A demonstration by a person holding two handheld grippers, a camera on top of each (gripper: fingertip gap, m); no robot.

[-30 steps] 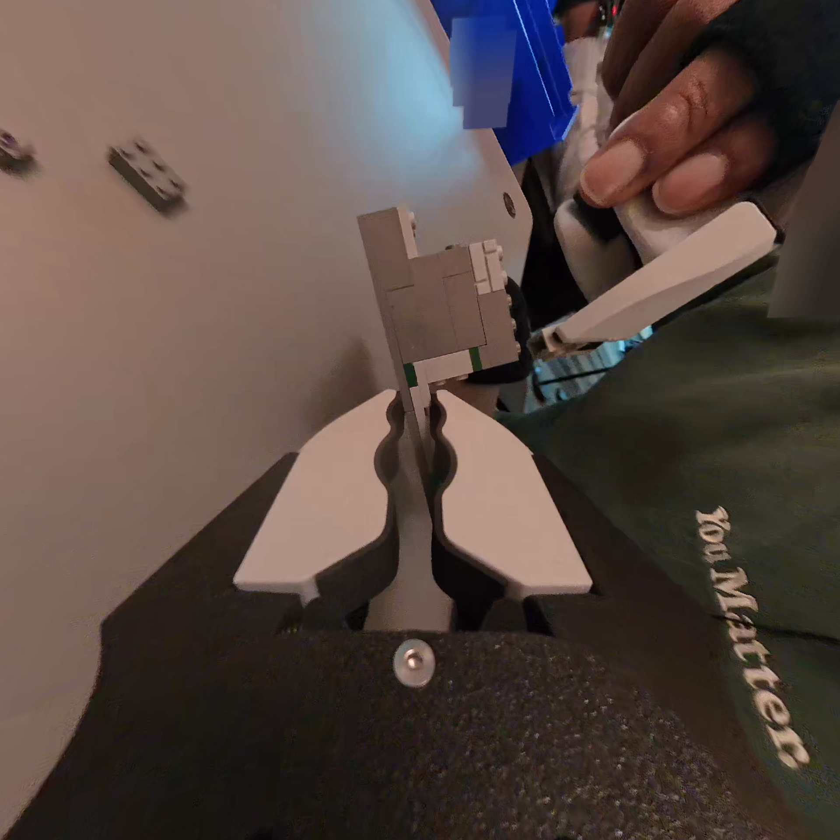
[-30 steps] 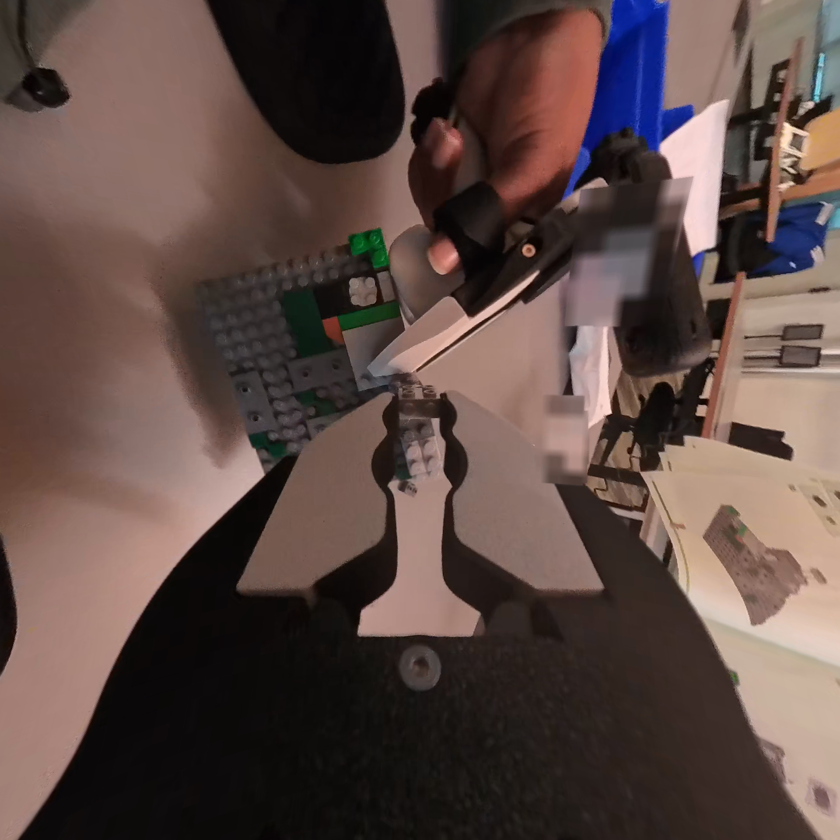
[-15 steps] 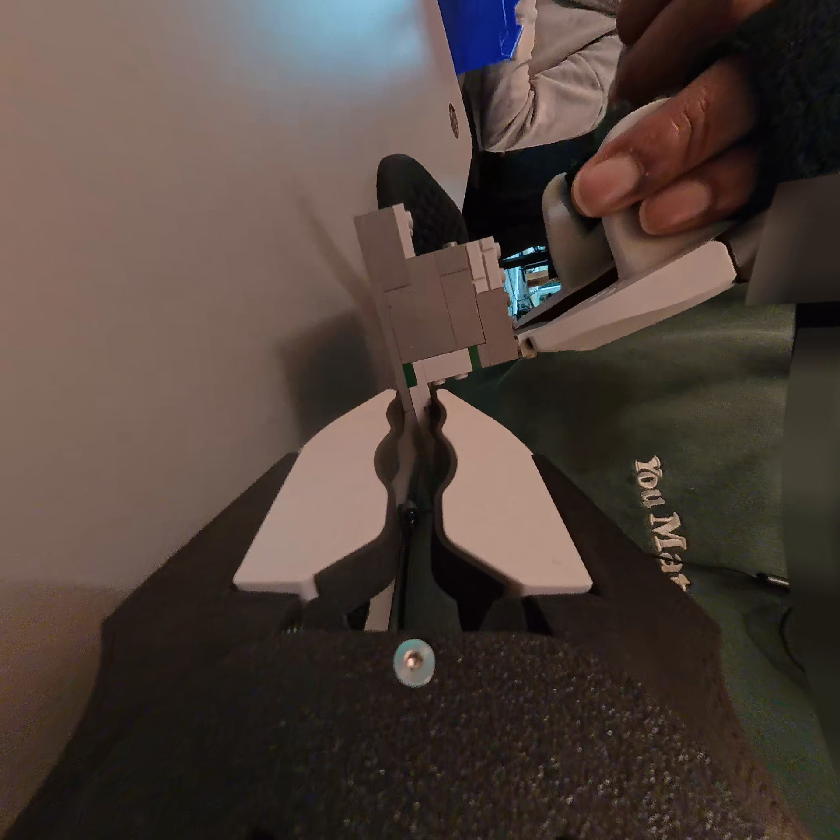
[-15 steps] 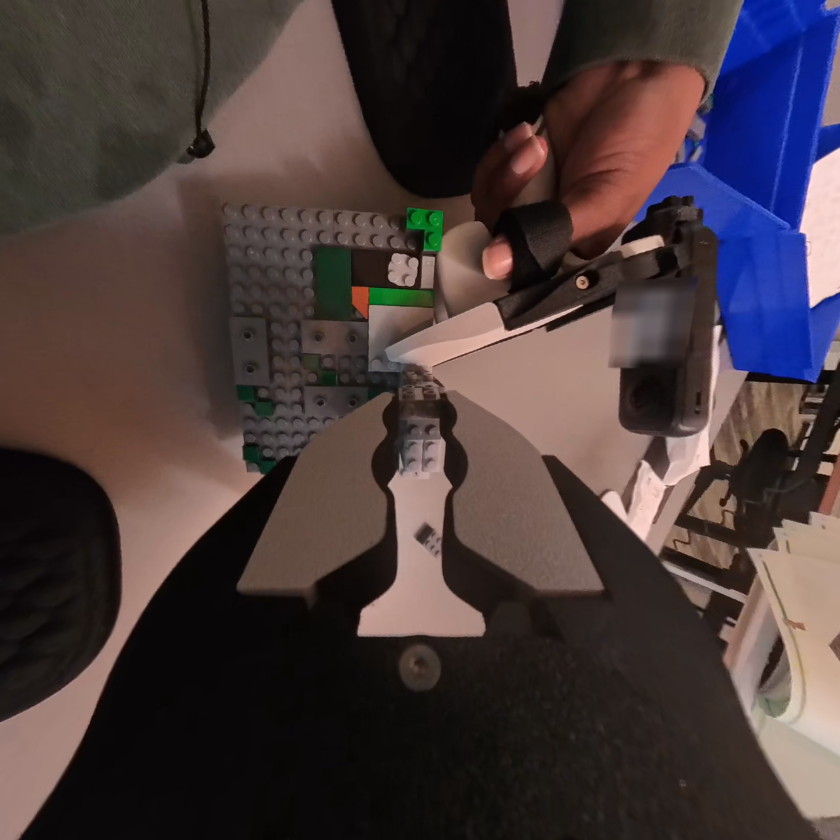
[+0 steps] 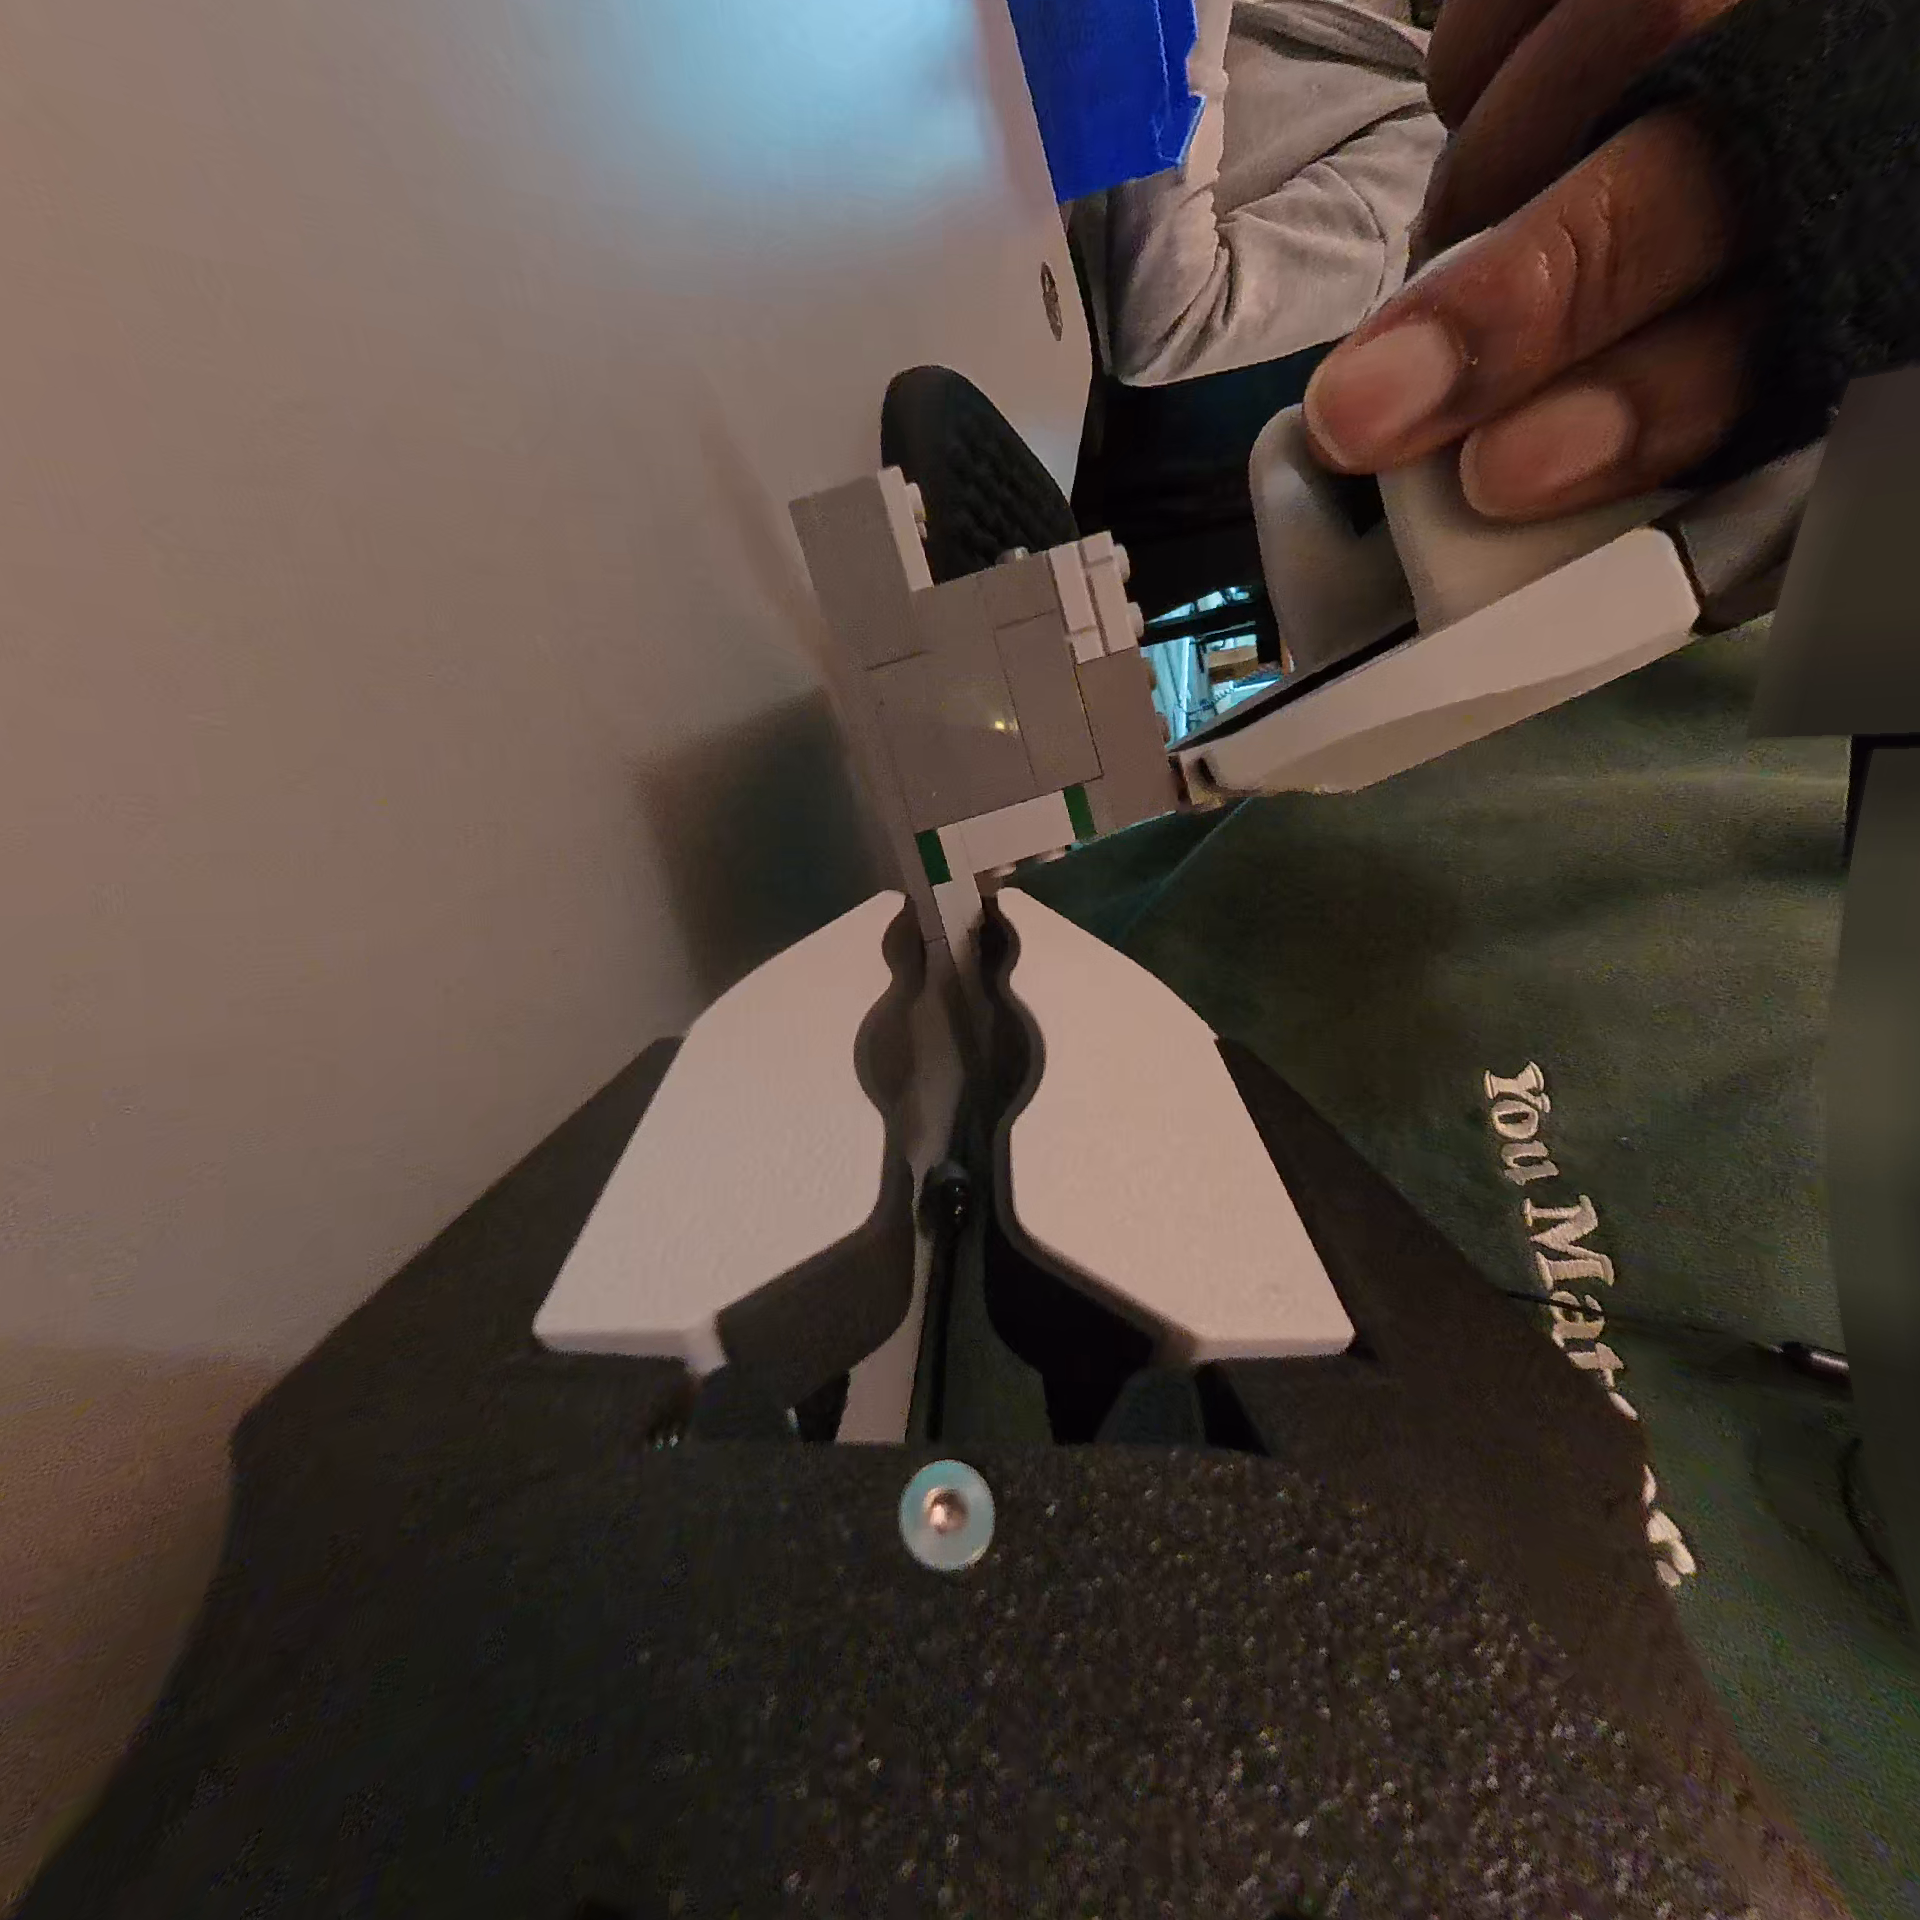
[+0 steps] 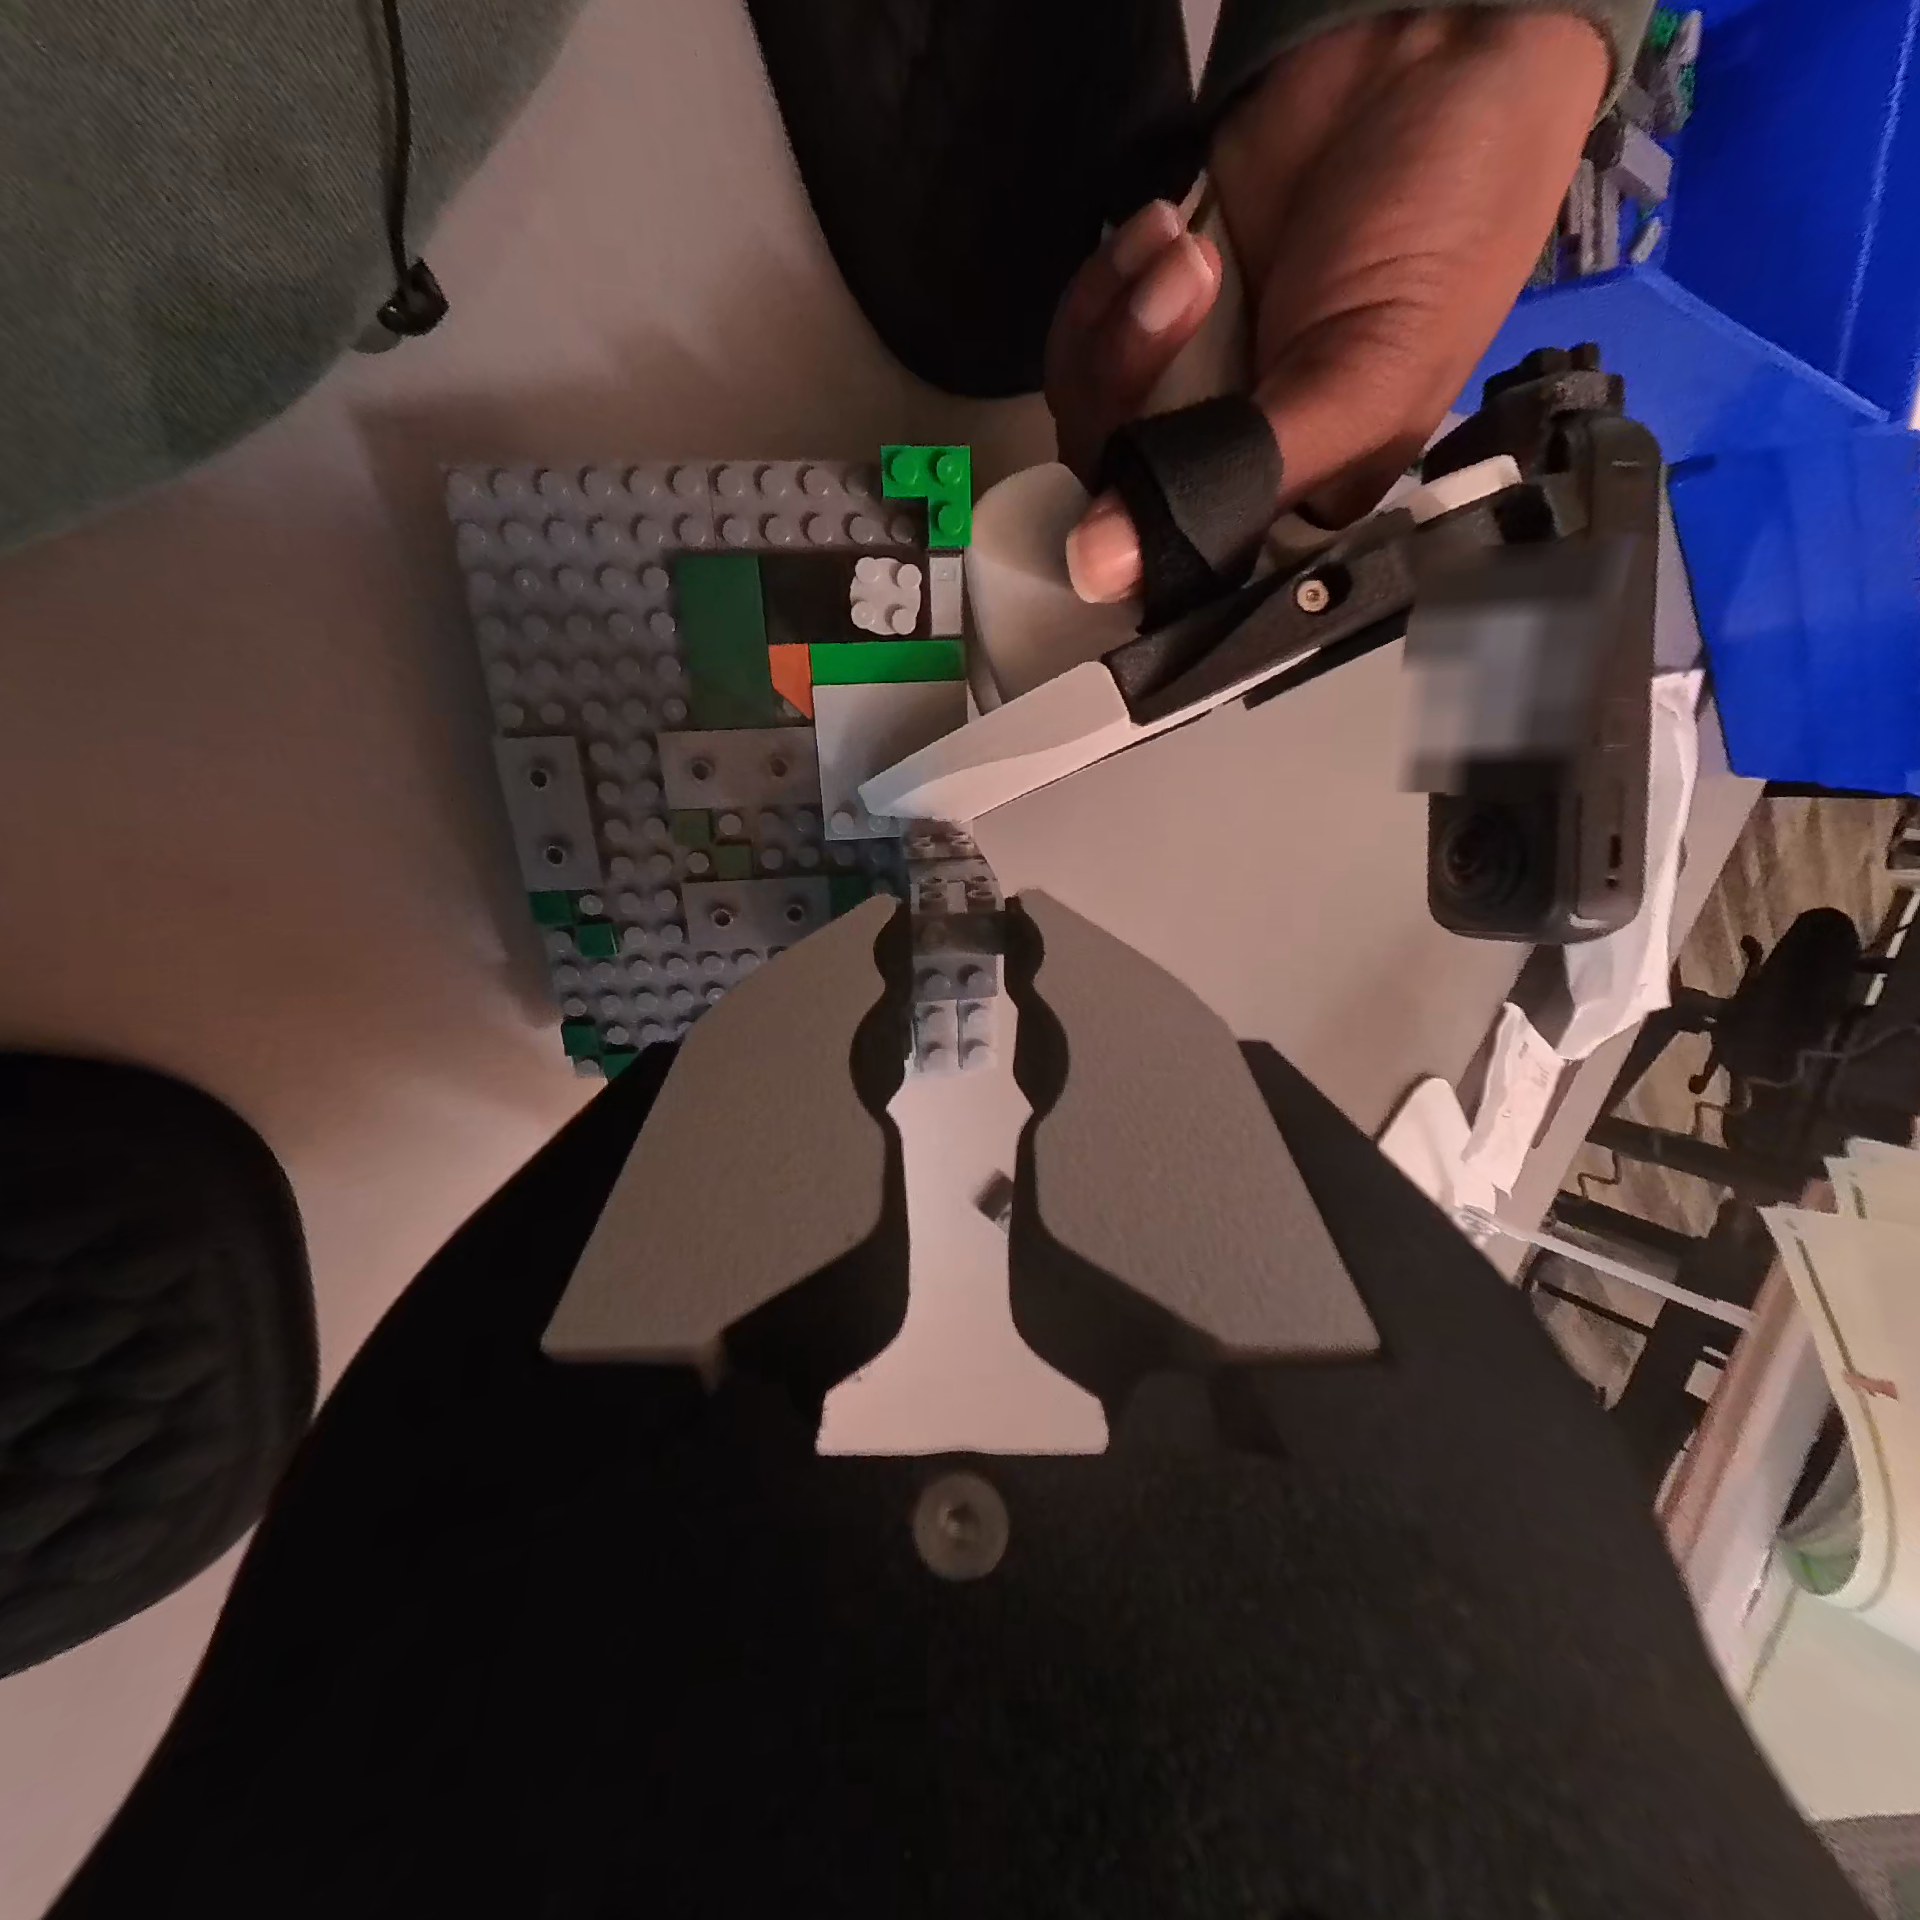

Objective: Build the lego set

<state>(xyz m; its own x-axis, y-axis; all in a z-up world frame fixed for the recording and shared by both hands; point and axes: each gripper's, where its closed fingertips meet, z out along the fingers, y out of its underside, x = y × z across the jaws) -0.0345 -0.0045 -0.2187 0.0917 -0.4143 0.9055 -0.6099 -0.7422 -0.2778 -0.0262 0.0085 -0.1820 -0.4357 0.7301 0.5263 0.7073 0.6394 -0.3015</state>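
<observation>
Grey studded baseplate assembly [image 6: 665,748], with green, black, orange and white tiles, held on edge above the white worktop [image 5: 364,623]. Seen edge-on in the left wrist view as a grey block cluster [image 5: 966,707], gripped by its thin lower edge. Left gripper [image 5: 951,920] closed tightly on that edge, fingertips nearly meeting around it; seen in the right wrist view as white fingers [image 6: 997,758] crossing the assembly's near right corner. Small grey stack of bricks [image 6: 956,987] pinched between the tips of the right gripper [image 6: 956,925], jaws narrowed to the stack's width, front end of the stack at the assembly's near right corner; contact between the two probably made, though not clear at this angle. Right gripper [image 5: 1195,774] in the left wrist view touching the cluster's right side. Hand [image 6: 1320,260] with black strap around the left gripper's handle; hand [image 5: 1621,260] on the right gripper's. Small dark loose piece [image 6: 995,1218] on the worktop. Green sweatshirt [image 5: 1455,1039] close by; blue bin [image 6: 1818,416] at the worktop's edge.
</observation>
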